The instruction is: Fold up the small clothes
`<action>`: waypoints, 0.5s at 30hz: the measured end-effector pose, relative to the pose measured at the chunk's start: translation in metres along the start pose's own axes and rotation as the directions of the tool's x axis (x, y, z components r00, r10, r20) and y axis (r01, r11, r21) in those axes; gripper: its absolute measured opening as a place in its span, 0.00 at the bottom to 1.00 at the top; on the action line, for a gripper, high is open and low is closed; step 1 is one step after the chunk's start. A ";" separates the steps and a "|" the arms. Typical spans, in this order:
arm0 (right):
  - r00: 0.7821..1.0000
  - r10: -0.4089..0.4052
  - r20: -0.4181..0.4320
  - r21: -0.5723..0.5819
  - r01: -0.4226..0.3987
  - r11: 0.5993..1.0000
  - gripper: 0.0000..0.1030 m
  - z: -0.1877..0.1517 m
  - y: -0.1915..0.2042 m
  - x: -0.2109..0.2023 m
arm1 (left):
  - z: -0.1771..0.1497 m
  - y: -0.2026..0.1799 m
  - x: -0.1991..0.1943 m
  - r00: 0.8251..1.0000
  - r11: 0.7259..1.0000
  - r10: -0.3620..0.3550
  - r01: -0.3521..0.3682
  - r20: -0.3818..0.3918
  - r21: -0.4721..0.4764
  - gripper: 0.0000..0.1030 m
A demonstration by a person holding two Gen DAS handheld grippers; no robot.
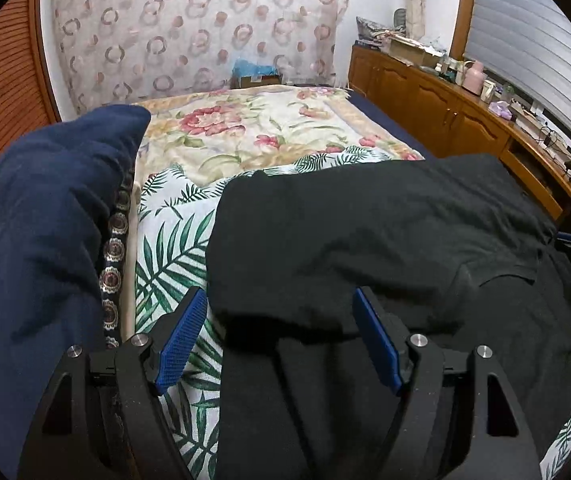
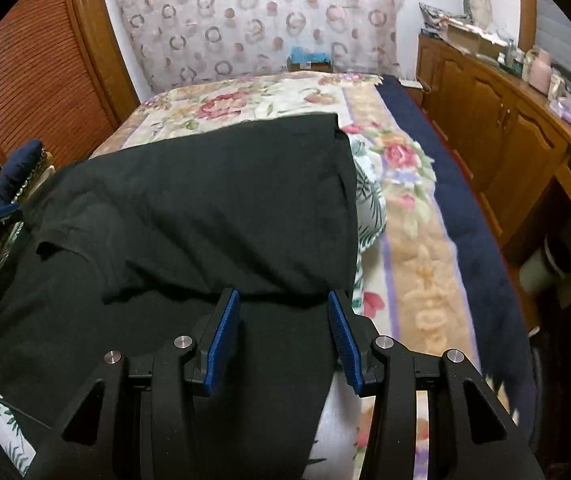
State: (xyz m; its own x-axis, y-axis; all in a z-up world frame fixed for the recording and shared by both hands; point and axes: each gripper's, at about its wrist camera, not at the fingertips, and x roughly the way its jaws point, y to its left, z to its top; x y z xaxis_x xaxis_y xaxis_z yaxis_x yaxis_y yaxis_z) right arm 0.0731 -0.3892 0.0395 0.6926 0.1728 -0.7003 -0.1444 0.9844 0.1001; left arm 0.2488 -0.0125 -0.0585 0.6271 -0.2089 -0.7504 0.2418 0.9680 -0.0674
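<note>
- I see the bed filling both wrist views; I use it as the reference for every item below.
- Floral blanket: spread flat over the bed's far half, up to the wall end; a navy underlayer shows along the bed's cabinet-side edge.
- Palm-leaf sheet: covers the bed's near half, overlapping the floral blanket's near border.
- Black garment: lies on the palm-leaf sheet at the bed's near end, folded over itself, its far edge reaching the floral blanket.
- Navy cloth: bunched at the bed's wardrobe-side edge, beside a strip of medallion-patterned fabric.
</note>
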 end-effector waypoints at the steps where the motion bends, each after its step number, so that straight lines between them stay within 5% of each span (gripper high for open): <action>1: 1.000 -0.001 -0.002 0.004 0.001 1.000 0.46 0.000 -0.002 0.001 | 0.000 -0.001 0.001 1.000 1.000 0.005 -0.005 -0.002 0.002 0.74; 13: 1.000 0.000 0.025 0.029 -0.001 1.000 0.46 0.011 0.018 0.020 | 0.006 0.007 0.019 1.000 0.999 0.012 -0.013 -0.026 -0.043 0.73; 15: 0.999 -0.014 0.028 0.021 0.014 1.000 0.46 0.010 0.020 0.025 | 0.005 0.010 0.022 0.999 0.998 0.015 -0.017 -0.036 -0.061 0.66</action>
State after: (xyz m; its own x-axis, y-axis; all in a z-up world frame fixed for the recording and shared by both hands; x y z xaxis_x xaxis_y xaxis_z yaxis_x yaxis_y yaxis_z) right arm 0.0951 -0.3649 0.0309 0.7143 0.1596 -0.6814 -0.1203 0.9872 0.1051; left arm 0.2689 -0.0086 -0.0720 0.6037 -0.1893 -0.7744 0.1855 0.9781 -0.0945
